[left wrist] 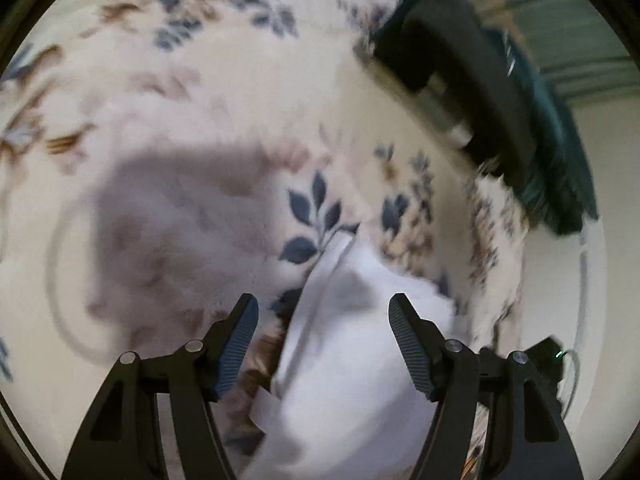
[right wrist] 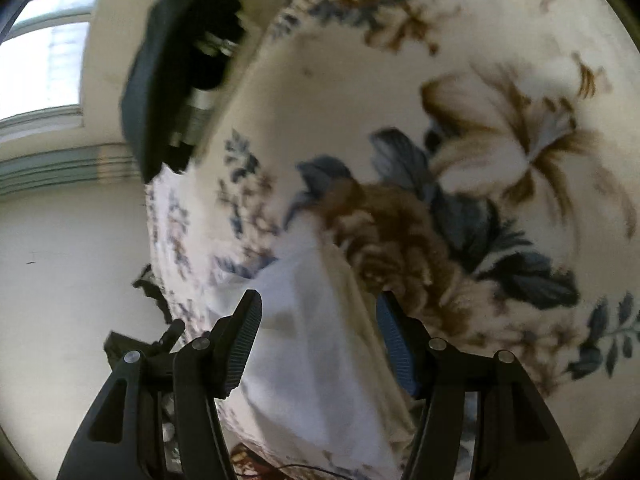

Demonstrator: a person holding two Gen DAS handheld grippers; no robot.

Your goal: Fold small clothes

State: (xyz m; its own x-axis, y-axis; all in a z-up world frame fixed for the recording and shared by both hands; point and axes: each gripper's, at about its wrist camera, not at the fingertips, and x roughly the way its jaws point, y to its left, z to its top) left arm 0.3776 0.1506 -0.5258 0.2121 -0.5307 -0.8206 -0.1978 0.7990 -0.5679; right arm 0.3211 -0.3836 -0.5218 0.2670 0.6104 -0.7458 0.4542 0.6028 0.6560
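A small white garment (left wrist: 344, 364) lies on a floral bedspread (left wrist: 200, 92), with a hemmed edge running up its left side. My left gripper (left wrist: 323, 308) is open above it, fingers on either side of the cloth. In the right wrist view the same white garment (right wrist: 308, 352) lies between the open fingers of my right gripper (right wrist: 318, 306). Neither gripper holds the cloth. The right gripper's black body (left wrist: 472, 80) shows at the upper right of the left wrist view, and the left gripper's body (right wrist: 180, 68) at the upper left of the right wrist view.
The floral bedspread (right wrist: 480, 128) fills most of both views. Its edge drops to a pale floor (right wrist: 72, 264) at the left of the right wrist view, below a window (right wrist: 44, 52). A small black device (left wrist: 550, 354) lies on the floor.
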